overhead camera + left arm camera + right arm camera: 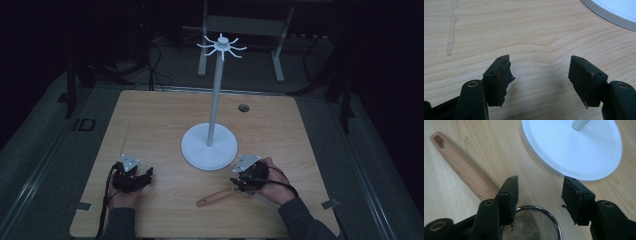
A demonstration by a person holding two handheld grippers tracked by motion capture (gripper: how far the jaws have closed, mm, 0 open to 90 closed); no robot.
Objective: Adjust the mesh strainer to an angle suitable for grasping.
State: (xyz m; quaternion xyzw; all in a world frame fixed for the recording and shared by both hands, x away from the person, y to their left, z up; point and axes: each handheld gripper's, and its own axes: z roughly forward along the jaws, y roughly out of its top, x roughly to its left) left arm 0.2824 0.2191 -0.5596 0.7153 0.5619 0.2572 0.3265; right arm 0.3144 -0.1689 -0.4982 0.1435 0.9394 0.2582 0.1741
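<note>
High view: tall white hook stand with round base (209,146) sits mid-tabletop (150,115). Wooden-handled metal mesh strainer (216,196) lies just in front of the base, under the right claw (239,183), likely for hanging. Left claw (145,176) idles left of the base.

Left gripper view: left claw (541,75) spread, empty.

Right gripper view: right claw (539,195) spread over strainer rim (534,225), beside the base (574,150).
</note>
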